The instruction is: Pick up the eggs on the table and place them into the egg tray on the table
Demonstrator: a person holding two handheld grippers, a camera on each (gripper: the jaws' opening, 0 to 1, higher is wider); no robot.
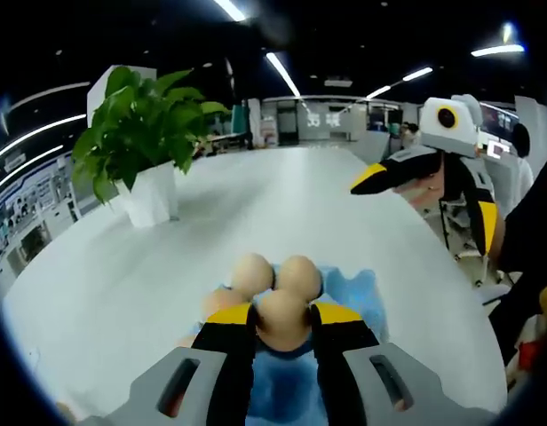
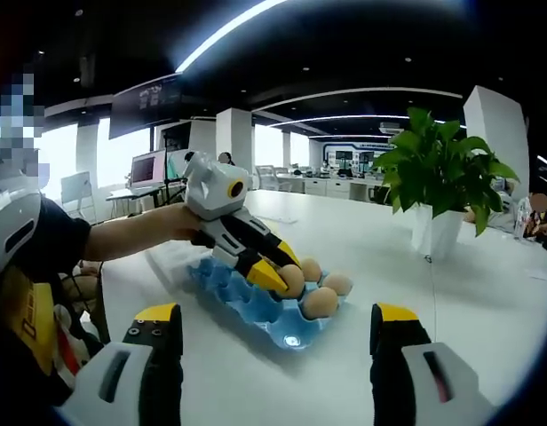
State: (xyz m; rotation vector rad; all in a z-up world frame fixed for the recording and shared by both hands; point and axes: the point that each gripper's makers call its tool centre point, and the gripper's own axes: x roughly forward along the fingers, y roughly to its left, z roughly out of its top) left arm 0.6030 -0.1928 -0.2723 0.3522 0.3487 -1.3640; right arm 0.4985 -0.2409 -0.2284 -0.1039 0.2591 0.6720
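My left gripper [image 1: 282, 315] is shut on a tan egg [image 1: 283, 321], held low over the blue egg tray [image 1: 358, 295]. Two more eggs [image 1: 253, 273] [image 1: 298, 275] sit in the tray's cells just beyond it, and another egg [image 1: 217, 302] shows to the left. In the right gripper view the left gripper [image 2: 272, 273] reaches in from a person's hand onto the tray [image 2: 242, 300], with the held egg [image 2: 293, 280] beside three seated eggs [image 2: 321, 303]. My right gripper [image 2: 275, 319] is open with nothing between its jaws, well short of the tray; it hangs raised at the right [image 1: 429, 204].
A leafy plant [image 1: 140, 129] in a white pot [image 1: 151, 197] stands on the white table [image 1: 282, 200] beyond the tray, also seen as the plant [image 2: 442, 169]. The person's arm [image 2: 122, 235] stretches in from the left. Office desks and monitors lie behind.
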